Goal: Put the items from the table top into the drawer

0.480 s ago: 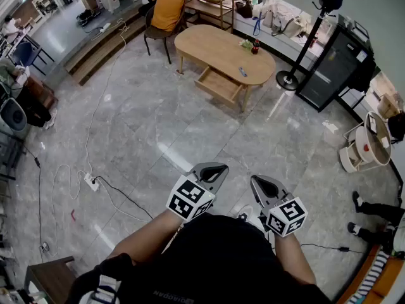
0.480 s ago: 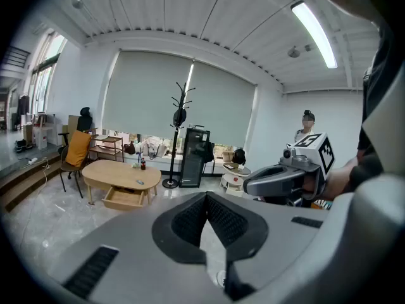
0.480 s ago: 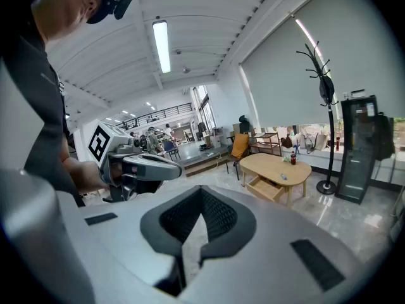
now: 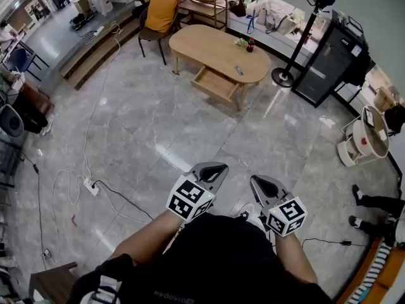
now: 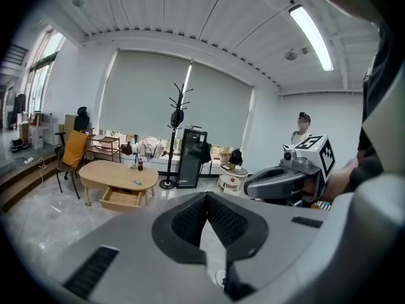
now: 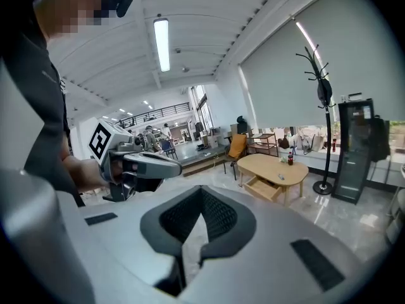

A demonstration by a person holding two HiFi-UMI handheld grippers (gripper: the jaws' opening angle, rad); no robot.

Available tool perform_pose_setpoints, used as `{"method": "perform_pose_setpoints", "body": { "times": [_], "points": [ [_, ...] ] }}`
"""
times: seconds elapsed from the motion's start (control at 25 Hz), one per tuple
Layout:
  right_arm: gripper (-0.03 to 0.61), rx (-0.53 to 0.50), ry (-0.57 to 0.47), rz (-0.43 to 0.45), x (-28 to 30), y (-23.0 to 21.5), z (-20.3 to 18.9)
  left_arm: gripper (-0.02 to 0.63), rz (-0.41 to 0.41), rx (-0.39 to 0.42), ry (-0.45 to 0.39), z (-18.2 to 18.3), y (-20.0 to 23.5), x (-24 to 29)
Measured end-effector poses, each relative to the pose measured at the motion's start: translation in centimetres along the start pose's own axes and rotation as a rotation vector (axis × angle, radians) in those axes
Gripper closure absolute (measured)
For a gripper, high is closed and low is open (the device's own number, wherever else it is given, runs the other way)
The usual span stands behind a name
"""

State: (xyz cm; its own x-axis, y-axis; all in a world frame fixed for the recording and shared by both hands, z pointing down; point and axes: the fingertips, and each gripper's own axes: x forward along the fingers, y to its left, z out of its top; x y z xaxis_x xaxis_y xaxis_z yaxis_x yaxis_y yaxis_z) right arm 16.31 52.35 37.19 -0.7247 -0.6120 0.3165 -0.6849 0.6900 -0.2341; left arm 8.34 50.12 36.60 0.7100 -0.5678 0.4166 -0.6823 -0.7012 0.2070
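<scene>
Head view: the person stands on a grey marble floor (image 4: 158, 125), well apart from the oval wooden table (image 4: 209, 43) at the far side of the room. The left gripper (image 4: 214, 169) and the right gripper (image 4: 262, 183) are held side by side in front of the body, each with its jaws drawn together and nothing in them. The table's drawer (image 4: 215, 84) is pulled open below the front edge. On the tabletop stand a small red-capped bottle (image 4: 250, 45), with a greenish item (image 4: 242, 42) just beside it that is too small to identify, and a small dark object (image 4: 239, 70) lies nearer the front edge. A chair with an orange cushion (image 4: 159, 11) stands at the table's left end, a black coat stand (image 4: 302, 33) and a dark cabinet (image 4: 329, 68) to its right, and a white power strip (image 4: 92, 185) with cables lies on the floor at left. Left gripper view: the ribbed pads (image 5: 190, 217) meet in a closed seam, gripping nothing. The table (image 5: 114, 173), its open drawer (image 5: 120, 198) and the bottle (image 5: 140, 164) appear far off at left, with the right gripper at right. Right gripper view: the pads (image 6: 218, 215) are likewise pressed together and empty. The table (image 6: 278, 166) with the open drawer (image 6: 261, 187) lies far off at right, with the left gripper at left.
</scene>
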Motion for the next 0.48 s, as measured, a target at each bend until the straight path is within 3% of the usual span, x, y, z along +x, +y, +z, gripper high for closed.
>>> {"method": "perform_pose_setpoints", "body": {
  "times": [0.32, 0.48],
  "points": [
    [0.574, -0.01, 0.047, -0.048, 2.6, 2.0, -1.1, 0.612, -0.021, -0.001, 0.019, -1.7, 1.6, -2.1],
    [0.574, -0.016, 0.094, -0.014, 4.7, 4.2, -2.3, 0.612, 0.002, -0.027, 0.035, -3.8, 3.7, -3.7]
  ]
}}
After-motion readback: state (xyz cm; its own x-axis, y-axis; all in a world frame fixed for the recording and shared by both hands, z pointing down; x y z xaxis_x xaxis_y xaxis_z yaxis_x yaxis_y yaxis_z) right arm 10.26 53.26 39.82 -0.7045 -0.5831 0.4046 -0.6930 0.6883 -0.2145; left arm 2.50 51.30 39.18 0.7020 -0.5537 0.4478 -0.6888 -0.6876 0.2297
